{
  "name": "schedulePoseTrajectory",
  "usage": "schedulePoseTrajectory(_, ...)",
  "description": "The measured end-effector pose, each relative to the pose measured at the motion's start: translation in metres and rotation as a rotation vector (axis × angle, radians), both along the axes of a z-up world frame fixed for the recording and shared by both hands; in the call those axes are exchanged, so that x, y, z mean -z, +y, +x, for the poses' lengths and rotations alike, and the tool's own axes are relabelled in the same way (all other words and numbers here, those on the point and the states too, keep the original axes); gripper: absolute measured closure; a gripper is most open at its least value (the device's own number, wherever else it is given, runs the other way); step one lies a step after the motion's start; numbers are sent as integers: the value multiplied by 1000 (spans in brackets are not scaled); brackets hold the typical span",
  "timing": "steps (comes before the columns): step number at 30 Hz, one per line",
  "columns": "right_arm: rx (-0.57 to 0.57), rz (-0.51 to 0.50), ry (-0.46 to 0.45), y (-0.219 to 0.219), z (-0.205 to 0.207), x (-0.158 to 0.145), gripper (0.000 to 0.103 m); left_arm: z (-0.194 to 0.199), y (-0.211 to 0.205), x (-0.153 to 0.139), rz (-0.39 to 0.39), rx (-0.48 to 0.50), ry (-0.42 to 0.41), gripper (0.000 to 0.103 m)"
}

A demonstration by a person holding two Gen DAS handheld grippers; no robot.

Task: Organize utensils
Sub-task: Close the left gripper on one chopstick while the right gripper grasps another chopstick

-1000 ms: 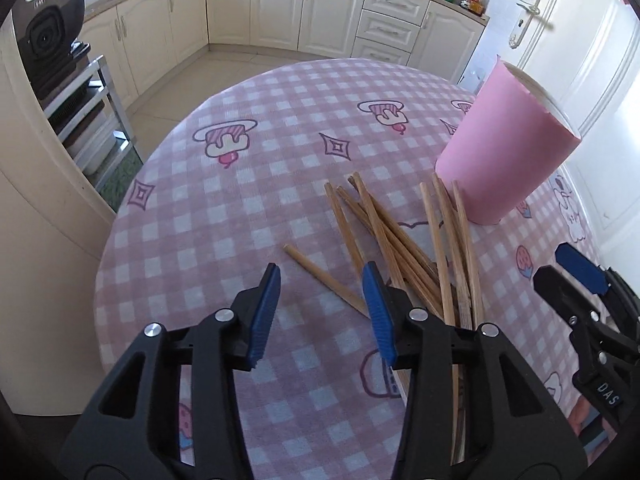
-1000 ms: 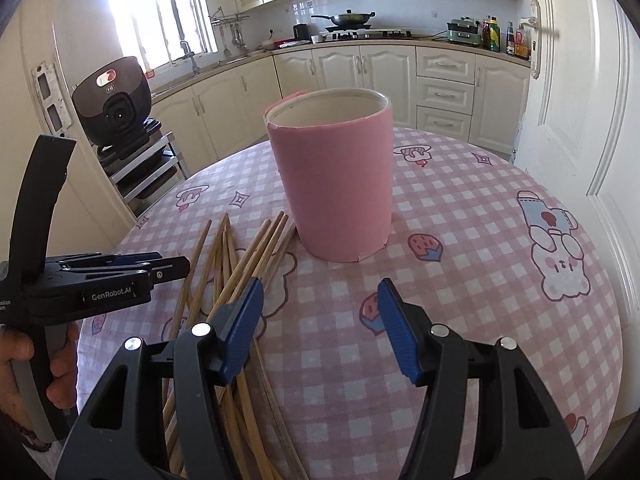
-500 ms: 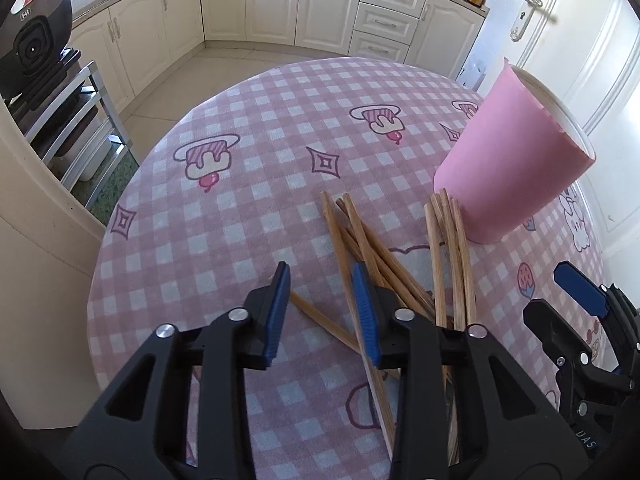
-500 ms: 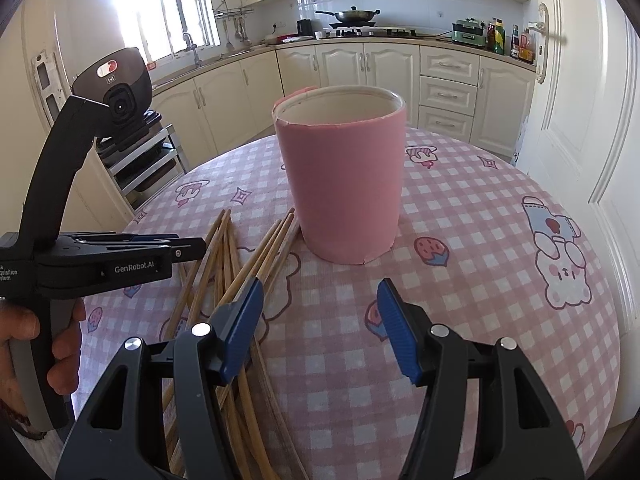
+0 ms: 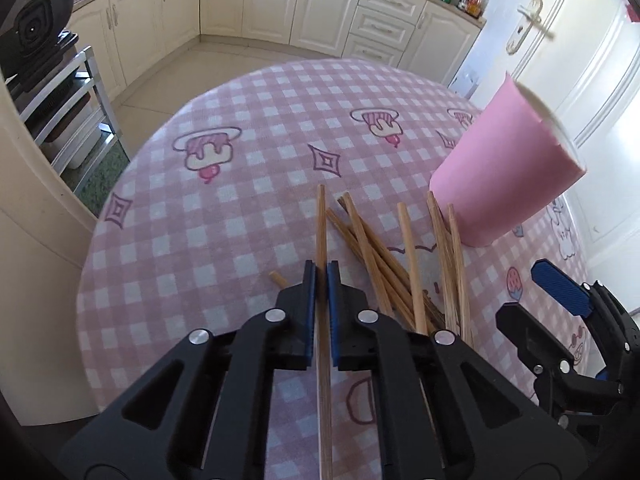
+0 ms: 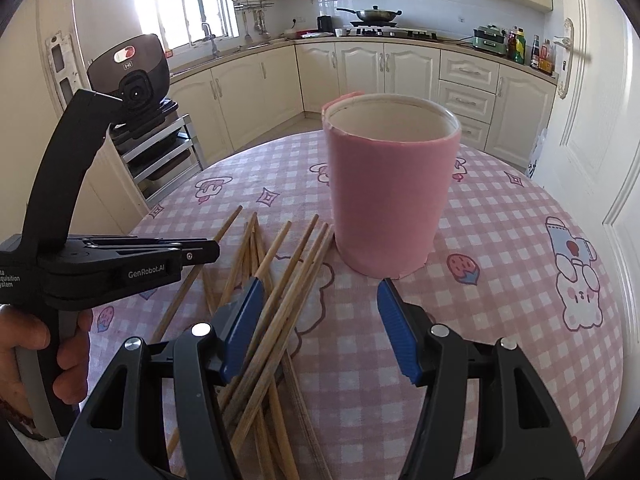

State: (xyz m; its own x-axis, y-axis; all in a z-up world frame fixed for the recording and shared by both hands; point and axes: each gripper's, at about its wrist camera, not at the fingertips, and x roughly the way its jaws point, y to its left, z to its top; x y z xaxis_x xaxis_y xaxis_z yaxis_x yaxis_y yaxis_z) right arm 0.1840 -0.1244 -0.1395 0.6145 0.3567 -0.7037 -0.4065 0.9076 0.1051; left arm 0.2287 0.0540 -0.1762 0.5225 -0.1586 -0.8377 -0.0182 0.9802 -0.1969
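One chopstick (image 5: 321,224) pinched; other view hides it.

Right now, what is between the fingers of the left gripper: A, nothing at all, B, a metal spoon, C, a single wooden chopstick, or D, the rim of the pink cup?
C: in the left wrist view the left gripper has its fingers closed on one wooden chopstick, which runs straight through the gap, while the pink cup stands apart to the right.
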Motion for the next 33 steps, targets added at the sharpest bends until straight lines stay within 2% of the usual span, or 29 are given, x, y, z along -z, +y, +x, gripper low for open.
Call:
schedulePoseTrajectory(7, -73, -27, -2, 31, -1, -3, 50, -22, 23, -22, -42, -35, -67, 97)
schedulePoseTrajectory(10, -113, -45, 14, 48, 0, -1, 57, -28, 31, -29, -56, -42, -87, 97)
schedulePoseTrajectory(15, -151, -77, 77, 73, 17, 7, 82, -36, 42, -35, -71, -49, -103, 97)
schedulePoseTrajectory(17, -155, -87, 101, 81, 24, 12, 87, -39, 47, -35, -77, -51, -109, 97)
schedulePoseTrajectory(26, -128, -143, 149, 96, 43, 23, 91, -38, 57, -28, -104, -44, -102, 97)
schedulePoseTrajectory(28, -120, -159, 144, 98, 46, 24, 94, -37, 57, -28, -105, -39, -101, 97)
schedulePoseTrajectory(33, -110, -112, 153, 93, 50, 21, 98, -37, 53, -33, -104, -25, -109, 97)
